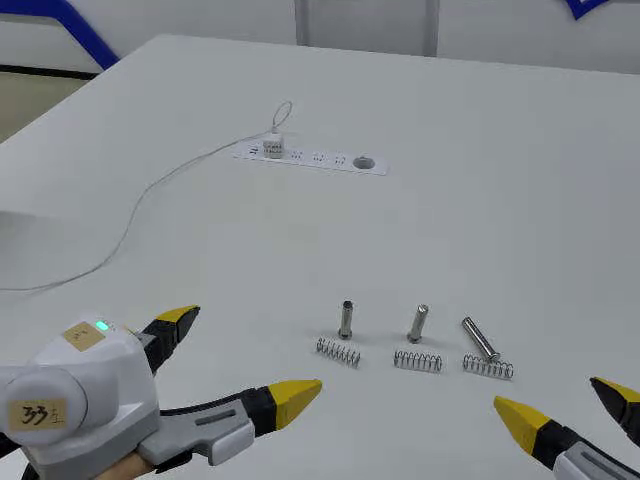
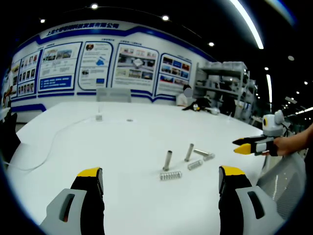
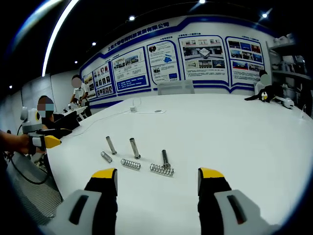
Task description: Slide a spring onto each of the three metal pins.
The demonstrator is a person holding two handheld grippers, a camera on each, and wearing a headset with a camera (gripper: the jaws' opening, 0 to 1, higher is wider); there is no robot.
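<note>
Metal pins (image 1: pixel 418 323) beside loose springs (image 1: pixel 417 361) (three each)

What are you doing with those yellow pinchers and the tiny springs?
A person holds a left gripper and a right gripper over a white table, both open and holding nothing. In the head view, the left pin and middle pin stand upright; the right pin looks tipped over. Three springs lie in front of them, one by each pin. No spring is on a pin yet.
</note>
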